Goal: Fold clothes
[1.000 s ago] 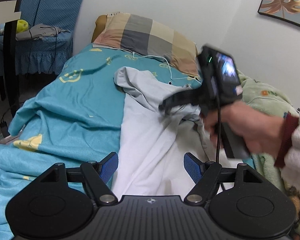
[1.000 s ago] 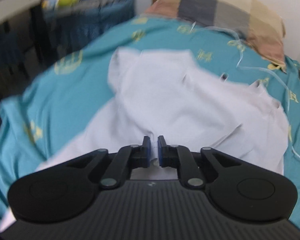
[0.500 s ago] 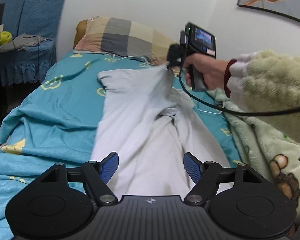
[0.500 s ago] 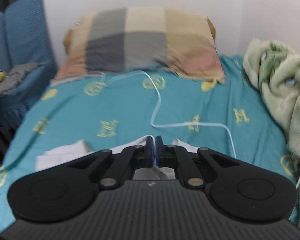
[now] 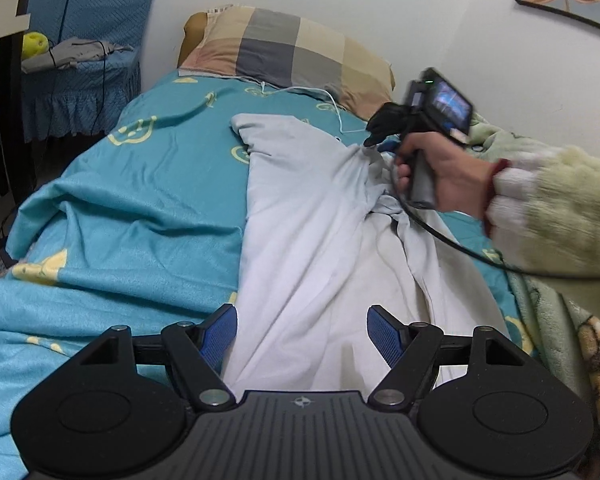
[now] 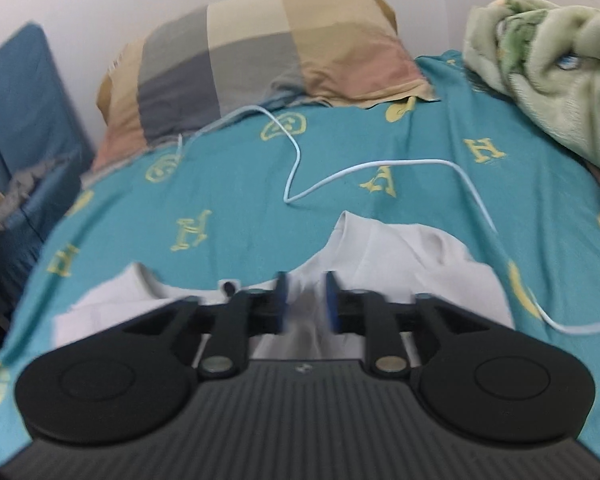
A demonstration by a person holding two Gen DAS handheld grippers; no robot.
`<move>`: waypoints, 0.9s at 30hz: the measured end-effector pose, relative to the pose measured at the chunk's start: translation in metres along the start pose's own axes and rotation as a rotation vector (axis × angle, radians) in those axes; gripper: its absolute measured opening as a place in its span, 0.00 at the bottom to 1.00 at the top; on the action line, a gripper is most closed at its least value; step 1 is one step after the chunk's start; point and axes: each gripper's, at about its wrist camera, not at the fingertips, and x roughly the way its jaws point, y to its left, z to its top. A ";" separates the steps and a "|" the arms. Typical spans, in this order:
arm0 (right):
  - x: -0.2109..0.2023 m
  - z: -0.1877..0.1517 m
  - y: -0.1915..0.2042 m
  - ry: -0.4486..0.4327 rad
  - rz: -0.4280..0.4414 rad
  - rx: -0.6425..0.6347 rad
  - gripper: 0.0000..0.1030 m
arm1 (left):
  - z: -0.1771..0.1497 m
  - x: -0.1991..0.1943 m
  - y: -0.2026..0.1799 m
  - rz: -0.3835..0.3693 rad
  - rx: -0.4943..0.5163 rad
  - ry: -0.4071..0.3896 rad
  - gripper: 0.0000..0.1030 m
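Your white garment point(image 5: 312, 240) lies lengthwise from near to far on the bed point(image 5: 148, 200). Your right claw point(image 6: 303, 300) has just opened over a fold; your left claw point(image 5: 302, 334) gapes wide, empty.

- The garment point(image 5: 312, 216) lies along the bed point(image 5: 140, 208), toward its right side.
- The pillow point(image 5: 292, 50) sits at the bed's head, behind the garment.
- The cable point(image 6: 340, 172) lies between them.
- The blanket point(image 6: 548, 72) is heaped right of the pillow.

Home bedroom: bed point(image 5: 140, 200), pillow point(image 5: 292, 52), blanket point(image 6: 548, 60).
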 end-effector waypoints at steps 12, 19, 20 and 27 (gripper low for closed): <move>-0.270 -0.068 0.009 -0.046 0.153 -0.087 0.57 | 0.002 -0.055 -0.019 -0.012 0.022 -0.112 0.73; -0.392 -0.132 -0.023 -0.036 0.199 -0.027 0.57 | -0.005 -0.073 -0.034 -0.022 0.042 -0.113 0.73; -0.404 -0.141 -0.030 -0.036 0.204 -0.009 0.59 | -0.007 -0.074 -0.035 -0.017 0.045 -0.109 0.73; -0.426 -0.183 -0.061 0.004 0.239 -0.011 0.61 | -0.006 -0.092 -0.024 0.048 -0.020 -0.083 0.74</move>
